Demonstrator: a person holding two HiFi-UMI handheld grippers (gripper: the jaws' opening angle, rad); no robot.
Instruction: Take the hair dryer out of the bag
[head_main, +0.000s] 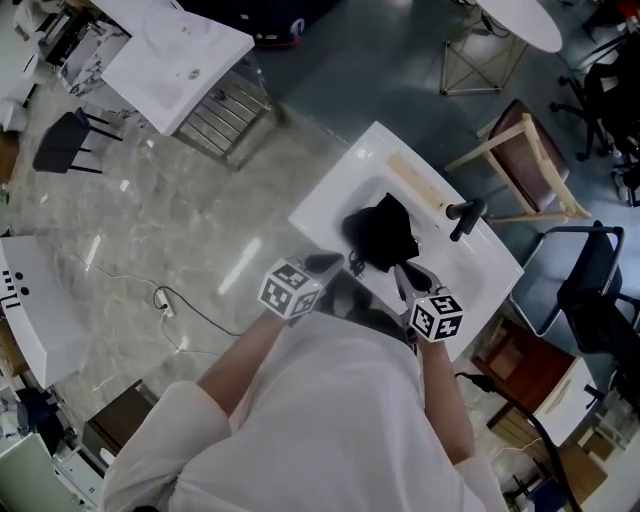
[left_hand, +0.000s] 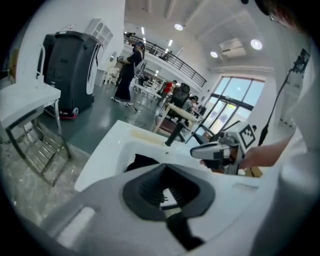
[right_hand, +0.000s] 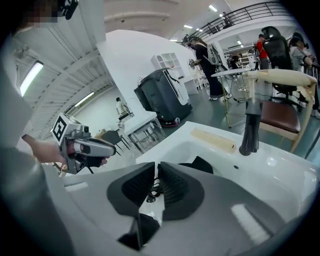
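A black bag (head_main: 382, 235) lies bunched in the basin of a white sink (head_main: 330, 205); no hair dryer shows outside it. Both grippers hover at the sink's near rim, short of the bag. My left gripper (head_main: 335, 262) is at the bag's left, its pads closed together (left_hand: 166, 175) with nothing between them. To the right of the bag, my right gripper (head_main: 403, 275) has its jaws a narrow slit apart (right_hand: 156, 172) and holds nothing. The bag (left_hand: 142, 161) (right_hand: 200, 164) peeks out just beyond each gripper's jaws.
A black faucet (head_main: 465, 215) stands at the sink's far right, with a pale strip (head_main: 415, 185) on the back ledge. A wooden chair (head_main: 530, 160) and a black chair (head_main: 590, 280) stand to the right. A cable (head_main: 165, 300) lies on the floor at left.
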